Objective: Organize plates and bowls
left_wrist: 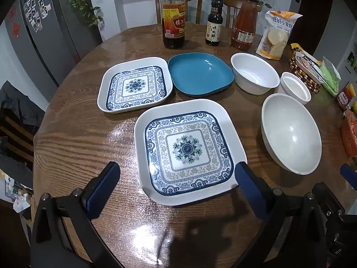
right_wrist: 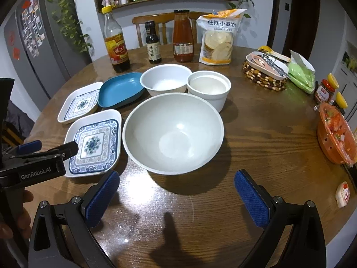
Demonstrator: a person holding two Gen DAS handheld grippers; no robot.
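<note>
Sorting had not yet been started, it was judged: every dish lay apart on the desk [left_wrist: 78, 134] and nothing was stacked. Left tongs [left_wrist: 177, 179] and right tongs [right_wrist: 176, 187] were both spread wide and nothing was gripped. From the left view, the near patterned plate [left_wrist: 187, 151] was seen between the left tongs' tips, just ahead at 12 o'clock; the far patterned plate [left_wrist: 136, 84] lay at 11 o'clock, the blue plate [left_wrist: 198, 73] beyond at 12. From the right view, the big bowl [right_wrist: 173, 134] was seen at 12 o'clock, the mid bowl [right_wrist: 166, 79] behind it, the small bowl [right_wrist: 208, 87] at 1 o'clock. By judgement, the next move called for one rim to be pinched and that dish nested onto its like. Counted: three plates, three bowls, three bottles.
</note>
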